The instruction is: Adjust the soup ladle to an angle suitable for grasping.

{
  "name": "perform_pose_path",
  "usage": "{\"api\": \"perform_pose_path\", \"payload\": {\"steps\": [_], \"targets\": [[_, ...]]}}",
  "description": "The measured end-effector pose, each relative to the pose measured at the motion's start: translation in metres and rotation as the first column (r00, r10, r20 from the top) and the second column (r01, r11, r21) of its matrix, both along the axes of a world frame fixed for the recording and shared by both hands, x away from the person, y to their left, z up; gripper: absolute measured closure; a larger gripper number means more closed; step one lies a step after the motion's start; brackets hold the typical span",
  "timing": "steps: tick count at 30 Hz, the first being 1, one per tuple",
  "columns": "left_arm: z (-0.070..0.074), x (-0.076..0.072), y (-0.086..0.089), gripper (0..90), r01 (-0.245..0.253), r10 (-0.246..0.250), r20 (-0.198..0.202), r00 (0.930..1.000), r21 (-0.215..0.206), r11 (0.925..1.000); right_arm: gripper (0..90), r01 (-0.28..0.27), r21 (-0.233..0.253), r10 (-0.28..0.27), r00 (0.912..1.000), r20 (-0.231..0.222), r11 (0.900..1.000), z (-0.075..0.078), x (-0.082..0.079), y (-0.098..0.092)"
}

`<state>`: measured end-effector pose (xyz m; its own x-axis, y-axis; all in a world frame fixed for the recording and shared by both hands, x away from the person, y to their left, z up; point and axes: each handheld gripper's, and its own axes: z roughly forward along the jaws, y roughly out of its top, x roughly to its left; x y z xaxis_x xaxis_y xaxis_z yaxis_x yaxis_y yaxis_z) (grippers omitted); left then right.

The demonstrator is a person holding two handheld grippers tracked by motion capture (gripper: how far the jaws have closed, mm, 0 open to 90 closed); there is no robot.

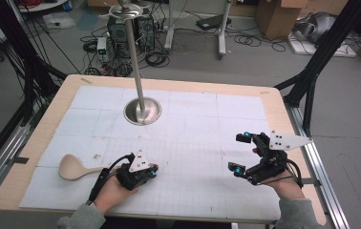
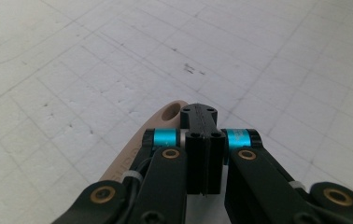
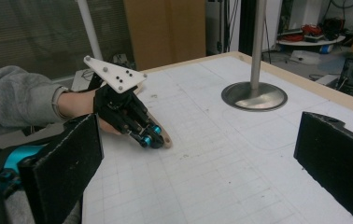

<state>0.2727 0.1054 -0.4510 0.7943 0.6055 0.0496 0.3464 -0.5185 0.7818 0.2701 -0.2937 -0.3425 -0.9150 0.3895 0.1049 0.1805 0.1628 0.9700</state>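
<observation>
Wooden spoon (image 1: 76,168) lies flat on the white gridded mat (image 1: 183,143) at the near-left of the table (image 1: 64,88), bowl end pointing left, handle running right under the left gripper (image 1: 146,174). In the left gripper view the jaws are pressed together, no gap between the pads, and the spoon handle end with its hang hole (image 2: 169,112) sits just left of and beneath the closed tips, not between them; whether the jaws touch the wood can't be told, contact point is covered by the gripper body. Most of the handle is hidden under the hand and gripper in the high view; the spoon bowl is out of frame in the left gripper view. In the right gripper view the handle tip pokes out past the left gripper's tips (image 3: 150,140) on the mat. Right gripper (image 1: 240,153) is at the near-right, well apart from the spoon, jaws spread wide, holding nothing; its foam pads (image 3: 67,158) are cut off at the frame edges. Steel stand (image 1: 142,107) with round base sits mid-table, far from both grippers.
</observation>
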Motion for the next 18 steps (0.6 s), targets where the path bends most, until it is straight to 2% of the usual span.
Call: {"api": "perform_pose_path", "payload": {"steps": [4, 11, 18], "targets": [[-0.001, 0.007, 0.002, 89.9, -0.03, 0.03, 0.019, 0.9994, 0.001, 0.9996, 0.0, -0.001, 0.001, 0.001, 1.0, -0.005, 1.0, 0.0, 0.0, 0.0], [-0.002, 0.014, 0.005, 89.9, -0.066, 0.067, 0.023, 0.9975, -0.004, 0.9978, 0.0, 0.0, 0.0, 0.0, 1.0, 0.0, 1.0, 0.0, 0.0, 0.0], [-0.002, 0.023, 0.007, 89.9, -0.154, 0.154, 0.024, 0.9878, -0.012, 0.988, 0.1, 0.0, -0.004, 0.0, 0.9999, -0.01, 1.0, -0.001, 0.0, 0.001]]}}
